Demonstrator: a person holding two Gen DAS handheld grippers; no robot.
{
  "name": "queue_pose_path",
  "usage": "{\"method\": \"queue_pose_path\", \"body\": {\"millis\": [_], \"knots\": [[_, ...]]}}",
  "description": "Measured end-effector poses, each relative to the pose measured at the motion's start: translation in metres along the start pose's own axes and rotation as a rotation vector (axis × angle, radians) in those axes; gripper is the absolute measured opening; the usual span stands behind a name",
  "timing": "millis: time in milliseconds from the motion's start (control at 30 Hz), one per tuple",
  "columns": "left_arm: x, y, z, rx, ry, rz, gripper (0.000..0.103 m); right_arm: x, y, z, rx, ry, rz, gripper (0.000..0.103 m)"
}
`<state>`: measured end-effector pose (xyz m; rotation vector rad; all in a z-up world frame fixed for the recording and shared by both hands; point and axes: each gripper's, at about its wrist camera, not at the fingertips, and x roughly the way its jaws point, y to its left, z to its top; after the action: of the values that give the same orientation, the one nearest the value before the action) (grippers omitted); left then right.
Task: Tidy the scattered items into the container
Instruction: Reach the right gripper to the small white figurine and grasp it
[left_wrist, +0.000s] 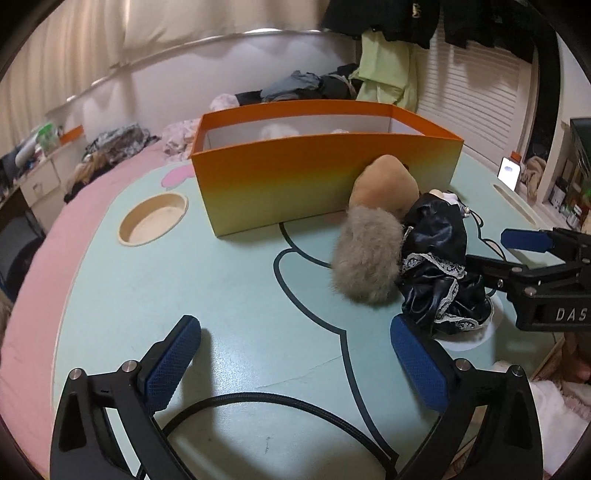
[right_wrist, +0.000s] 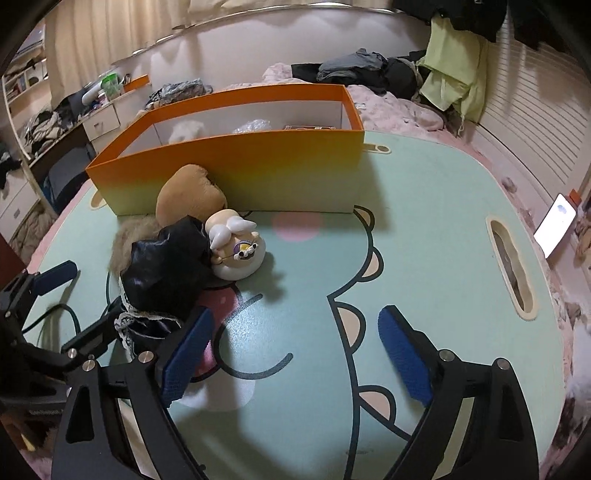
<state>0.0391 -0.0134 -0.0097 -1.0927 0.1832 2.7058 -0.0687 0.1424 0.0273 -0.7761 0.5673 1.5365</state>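
Observation:
An orange box (left_wrist: 325, 184) stands open at the back of the mint table (left_wrist: 221, 295); it also shows in the right wrist view (right_wrist: 229, 177) with a few items inside. Against its front lie a tan plush (left_wrist: 384, 184), a grey fur ball (left_wrist: 365, 258), a black lace-trimmed cloth (left_wrist: 439, 266) and a white figurine (right_wrist: 236, 247). My left gripper (left_wrist: 295, 358) is open and empty, its right finger beside the cloth. My right gripper (right_wrist: 295, 350) is open and empty, its left finger next to the cloth (right_wrist: 166, 269).
A round recess (left_wrist: 153, 219) lies in the table left of the box. A slot (right_wrist: 511, 266) is cut near the right edge. A lit phone (right_wrist: 554, 225) stands beyond it. A black cable (left_wrist: 258, 400) runs under my left gripper. Bedding and clothes lie behind.

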Motion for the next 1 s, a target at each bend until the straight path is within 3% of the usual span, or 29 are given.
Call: {"method": "queue_pose_path", "body": {"millis": [100, 233, 333, 467, 600, 700, 800, 1000], "knots": [[-0.001, 0.0, -0.001, 0.0, -0.002, 0.002, 0.102, 0.0, -0.002, -0.001, 0.012, -0.011, 0.009, 0.091], [-0.002, 0.0, -0.001, 0.0, -0.002, 0.001, 0.103, -0.007, -0.021, -0.001, 0.121, -0.08, 0.151, 0.09], [-0.002, 0.001, -0.001, -0.001, -0.002, 0.001, 0.103, -0.007, -0.019, 0.014, 0.096, -0.107, 0.143, 0.079], [-0.002, 0.001, -0.001, -0.001, -0.002, 0.0, 0.103, 0.007, -0.005, 0.03, 0.049, -0.102, 0.114, 0.074], [-0.002, 0.0, -0.001, -0.001, -0.002, 0.0, 0.103, 0.021, 0.007, 0.032, 0.019, -0.064, 0.131, 0.059], [-0.002, -0.001, -0.002, -0.001, -0.002, 0.001, 0.103, 0.029, 0.012, 0.036, 0.001, -0.037, 0.158, 0.037], [-0.002, -0.001, -0.002, -0.002, -0.001, -0.002, 0.103, 0.028, 0.011, 0.034, 0.002, -0.04, 0.166, 0.037], [-0.008, -0.001, 0.003, 0.001, -0.005, -0.074, 0.102, -0.01, -0.01, 0.022, 0.063, -0.167, 0.185, 0.037]]}}
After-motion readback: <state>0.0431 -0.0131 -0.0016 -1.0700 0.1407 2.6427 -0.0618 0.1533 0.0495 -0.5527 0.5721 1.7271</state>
